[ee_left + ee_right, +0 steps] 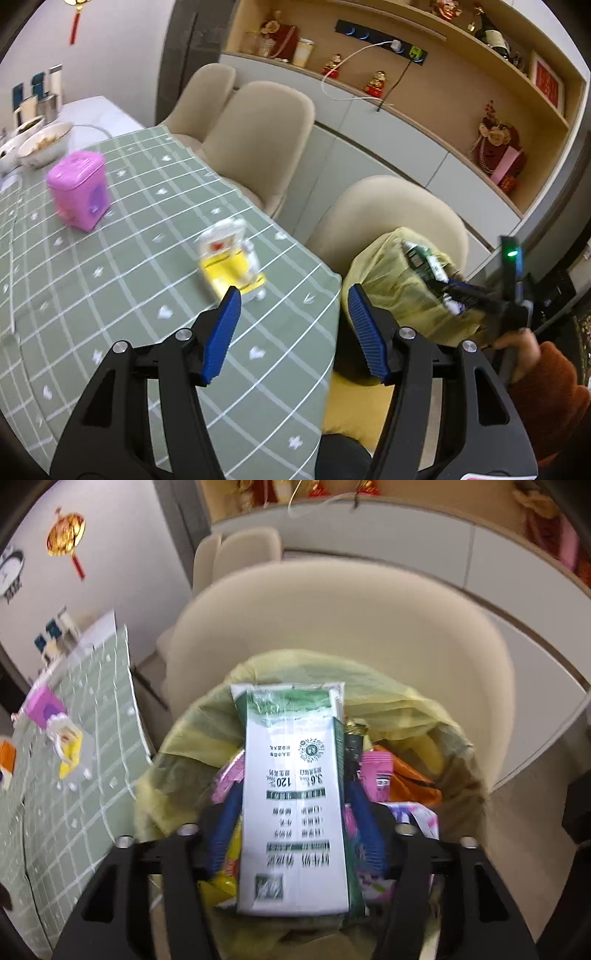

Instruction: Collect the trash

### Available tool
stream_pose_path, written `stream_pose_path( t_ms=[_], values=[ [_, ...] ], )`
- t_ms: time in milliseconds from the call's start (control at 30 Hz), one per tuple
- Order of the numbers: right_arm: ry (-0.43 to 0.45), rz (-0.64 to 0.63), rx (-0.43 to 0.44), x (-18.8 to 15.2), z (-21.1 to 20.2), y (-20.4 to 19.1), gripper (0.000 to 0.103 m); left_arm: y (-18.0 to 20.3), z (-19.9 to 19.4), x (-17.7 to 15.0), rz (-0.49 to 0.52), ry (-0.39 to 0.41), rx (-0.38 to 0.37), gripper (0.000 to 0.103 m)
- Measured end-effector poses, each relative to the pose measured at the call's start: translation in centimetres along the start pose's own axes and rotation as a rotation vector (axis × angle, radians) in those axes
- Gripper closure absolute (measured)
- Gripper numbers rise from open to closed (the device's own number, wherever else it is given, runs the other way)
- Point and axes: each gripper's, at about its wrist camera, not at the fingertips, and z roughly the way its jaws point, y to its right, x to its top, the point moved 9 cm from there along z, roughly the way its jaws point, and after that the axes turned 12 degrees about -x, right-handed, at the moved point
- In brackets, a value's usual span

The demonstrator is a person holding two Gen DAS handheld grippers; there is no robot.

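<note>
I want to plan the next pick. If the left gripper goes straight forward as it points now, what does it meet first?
Probably the tablecloth edge near the table corner; the open left gripper points between the yellow-and-white package and the yellow-lined trash bin. Depth is unclear, so it may miss both.

Carton (295,797) over bin (177,753); table (92,812) left; chair (369,635) behind.

Beige chairs (258,144) crowd the frame's middle beside the green checked tablecloth (110,295); bowls (44,144) sit at the left edge; red figurines (375,83) line the upper-right shelf; a wine bottle (493,35) lies above.
</note>
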Motion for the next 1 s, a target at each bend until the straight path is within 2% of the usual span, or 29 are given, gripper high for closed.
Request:
stream_pose_path(
  t_ms=[167, 233, 300, 467, 667, 733, 833, 1000],
  values=[
    [0.062, 0.060, 0.004, -0.5, -4.4, 0.7, 0.035, -0.3, -0.7, -1.9, -0.023, -0.019, 0.024, 0.031],
    [0.098, 0.076, 0.009, -1.2, -6.8, 0.5, 0.035, 0.2, -1.2, -2.6, -0.014, -0.018, 0.019, 0.019],
    [0.129, 0.061, 0.037, -1.9, -9.0, 0.0, 0.035, 0.9, -1.9, -3.1, 0.007, -0.002, 0.045, 0.014],
    [0.251, -0.042, 0.137, -3.8, -15.7, -3.0, 0.035, 3.4, -4.7, -5.1, 0.008, 0.066, 0.114, 0.013],
    [0.400, -0.146, 0.240, -7.2, -21.3, -4.7, 0.035, 9.3, -9.2, -7.9, 0.085, 0.211, 0.295, 0.013],
    [0.428, -0.193, 0.250, -8.4, -22.1, -5.0, 0.035, 11.2, -10.7, -9.2, 0.089, 0.274, 0.351, 0.013],
    [0.446, -0.281, 0.249, -11.0, -23.0, -5.7, 0.035, 13.3, -12.2, -11.2, 0.076, 0.320, 0.435, 0.013],
    [0.453, -0.296, 0.314, -14.1, -24.7, -5.5, 0.035, 15.3, -13.9, -14.3, 0.059, 0.333, 0.539, 0.013]
  ],
)
